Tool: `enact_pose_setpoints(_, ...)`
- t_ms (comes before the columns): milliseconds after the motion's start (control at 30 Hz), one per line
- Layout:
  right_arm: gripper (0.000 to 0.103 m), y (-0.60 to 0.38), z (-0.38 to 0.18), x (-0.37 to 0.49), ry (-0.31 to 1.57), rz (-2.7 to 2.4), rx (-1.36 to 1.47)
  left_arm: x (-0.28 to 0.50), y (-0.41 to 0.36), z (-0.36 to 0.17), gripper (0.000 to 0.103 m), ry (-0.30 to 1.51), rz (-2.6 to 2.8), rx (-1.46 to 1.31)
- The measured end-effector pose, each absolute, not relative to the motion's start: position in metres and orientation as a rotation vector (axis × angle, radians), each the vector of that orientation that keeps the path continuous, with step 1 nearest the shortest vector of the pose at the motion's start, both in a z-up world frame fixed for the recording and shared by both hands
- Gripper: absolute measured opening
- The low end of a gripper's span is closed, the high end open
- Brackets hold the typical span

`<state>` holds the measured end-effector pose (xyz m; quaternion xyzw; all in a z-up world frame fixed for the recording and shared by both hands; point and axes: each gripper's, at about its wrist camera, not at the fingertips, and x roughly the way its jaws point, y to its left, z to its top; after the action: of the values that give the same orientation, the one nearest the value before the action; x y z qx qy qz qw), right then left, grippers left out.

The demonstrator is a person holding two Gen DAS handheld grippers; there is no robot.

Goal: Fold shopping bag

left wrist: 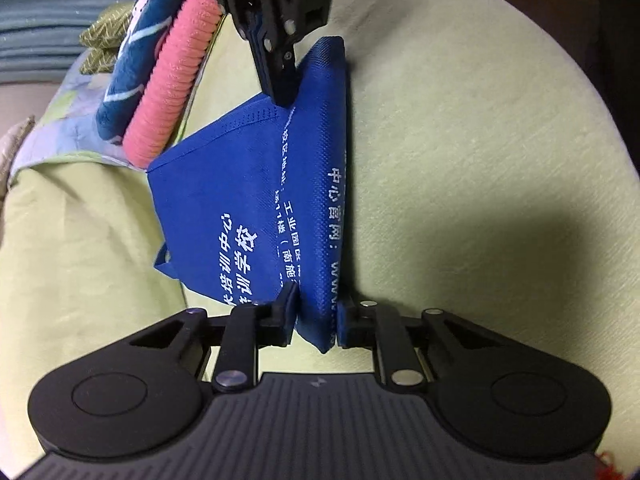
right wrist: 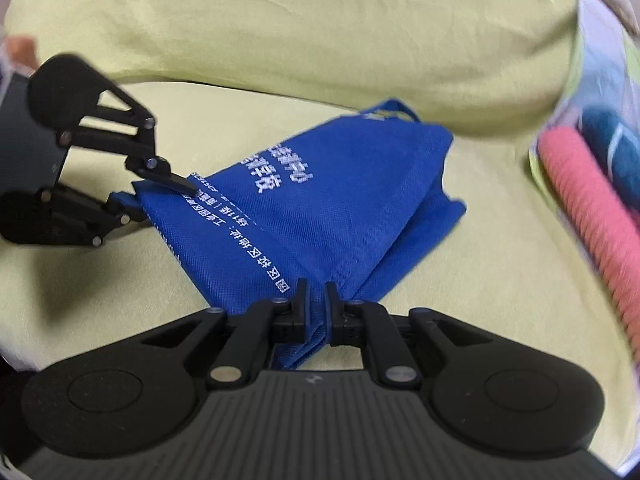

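Observation:
A blue non-woven shopping bag [left wrist: 240, 200] with white printed characters is partly folded and held up over a yellow-green bed sheet [left wrist: 460, 160]. My left gripper [left wrist: 316, 316] is shut on one corner of the bag's folded edge. My right gripper [right wrist: 316, 304] is shut on the other corner of the bag [right wrist: 328, 208]. In the left wrist view the right gripper [left wrist: 284, 80] comes in from the top and pinches the far corner. In the right wrist view the left gripper [right wrist: 160, 192] clamps the bag at the left. A bag handle [right wrist: 394, 110] shows at the far edge.
A pink ribbed roll [left wrist: 172, 80] and dark blue patterned cloth [left wrist: 128, 56] lie beside the bag; they also show in the right wrist view [right wrist: 588, 204]. A yellow-green pillow [right wrist: 300, 20] rises behind the bag. The sheet [right wrist: 480, 280] spreads under everything.

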<state>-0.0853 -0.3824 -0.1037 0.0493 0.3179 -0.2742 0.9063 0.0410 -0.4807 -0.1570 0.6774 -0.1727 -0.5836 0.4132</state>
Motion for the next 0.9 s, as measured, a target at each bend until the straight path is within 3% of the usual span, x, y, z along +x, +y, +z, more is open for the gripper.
enact_pose_setpoints(67,0.012,-0.378,-0.099,-0.09,0.632,-0.562,0.018,0.042,-0.48,-0.155,0.019,-0.42,-1.476,1.704)
enact_pose_setpoints(167,0.03,-0.375,-0.093,-0.104,0.586,-0.5,-0.035,0.043,-0.479,-0.152,0.019,-0.399,-1.488,1.704)
enact_pose_setpoints(233,0.03,-0.369,-0.092,-0.113,0.574,-0.437,-0.098,0.043,-0.478,-0.151,0.019,-0.39,-1.492,1.702)
enact_pose_setpoints(400,0.05,-0.362,-0.107,-0.107,0.581,-0.403,-0.222,0.048,-0.48,-0.145,0.019,-0.341,-1.521,1.676)
enact_pose_setpoints(467,0.049,-0.359,-0.113,-0.104,0.585,-0.393,-0.27,0.05,-0.481,-0.143,0.019,-0.316,-1.536,1.663)
enact_pose_setpoints(533,0.041,-0.357,-0.119,-0.101,0.589,-0.383,-0.318,0.053,-0.483,-0.14,0.019,-0.292,-1.551,1.65)
enact_pose_setpoints(700,0.033,-0.35,-0.135,-0.093,0.596,-0.357,-0.439,0.059,-0.486,-0.133,0.019,-0.23,-1.586,1.615)
enact_pose_setpoints(900,0.029,-0.372,-0.124,-0.091,0.617,-0.329,-0.219,0.063,-0.488,-0.12,0.019,-0.103,-1.64,1.551)
